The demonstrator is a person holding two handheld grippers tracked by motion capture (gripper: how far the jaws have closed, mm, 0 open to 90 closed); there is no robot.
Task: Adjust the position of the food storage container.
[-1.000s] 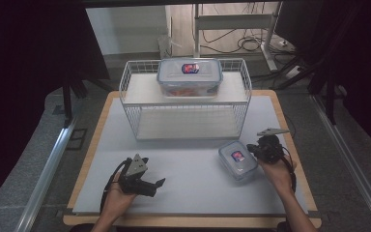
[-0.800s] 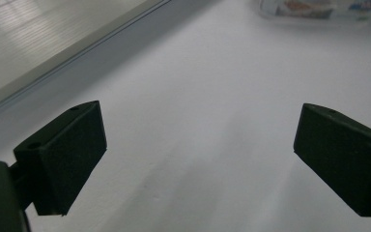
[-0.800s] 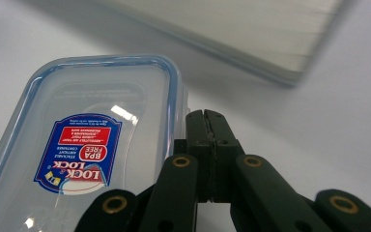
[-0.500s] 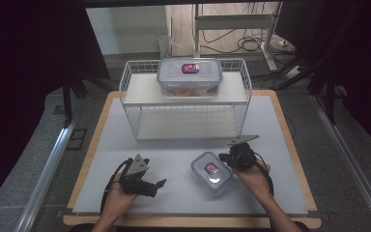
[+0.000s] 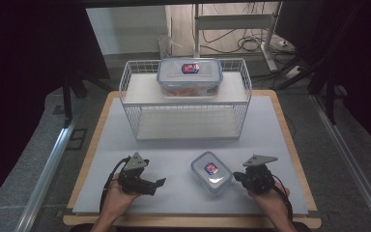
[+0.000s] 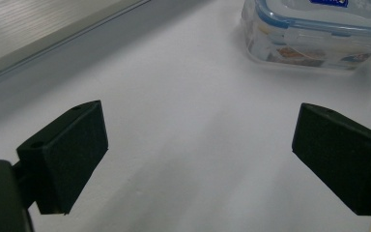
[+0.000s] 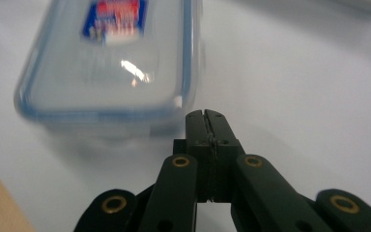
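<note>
Two grippers flank small container (image 5: 211, 171): right gripper (image 5: 240, 177) jaws pressed together, nudging its side; left gripper (image 5: 160, 182) wide, empty. Risk: off-centre push spins container.

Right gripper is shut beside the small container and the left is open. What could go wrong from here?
1. The right gripper, jaws pressed together, sits at the small container's side; it has no hold, so pushing may slide or turn the box.
2. The left gripper is open and apart from the box, so nothing steadies that side.
3. The wire rack already carries a large container; a high lift could knock it.
</note>
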